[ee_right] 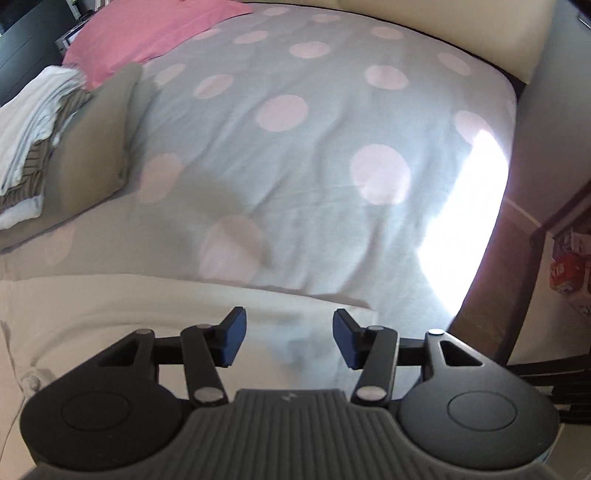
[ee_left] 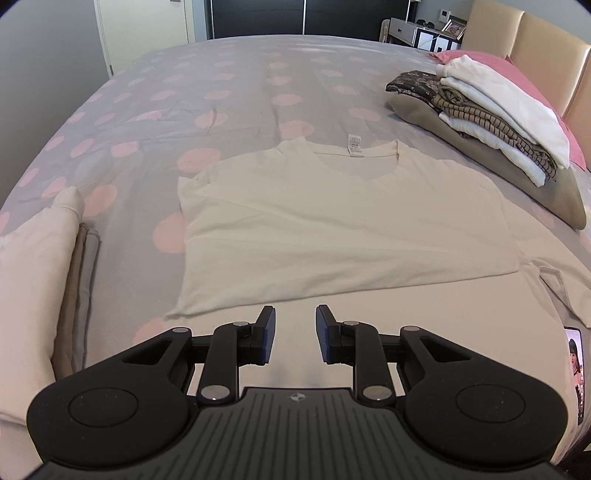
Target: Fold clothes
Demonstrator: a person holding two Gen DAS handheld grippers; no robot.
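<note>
Bedspread [ee_left: 229,110], grey with pink dots, carries everything we see: a stack of folded clothes [ee_left: 491,122] on a tan pillow [ee_left: 535,184] toward the headboard [ee_left: 535,48], a pink pillow [ee_right: 147,33] behind it, and another folded pile [ee_left: 33,280] at the left edge. We hold the left gripper [ee_left: 295,334] tilted down over the white T-shirt [ee_left: 332,229], lying partly folded at the near edge, jaws apart, gripping nothing. Only the right wrist view shows our right gripper [ee_right: 289,338], jaws spread wider and empty over the shirt's border.
</note>
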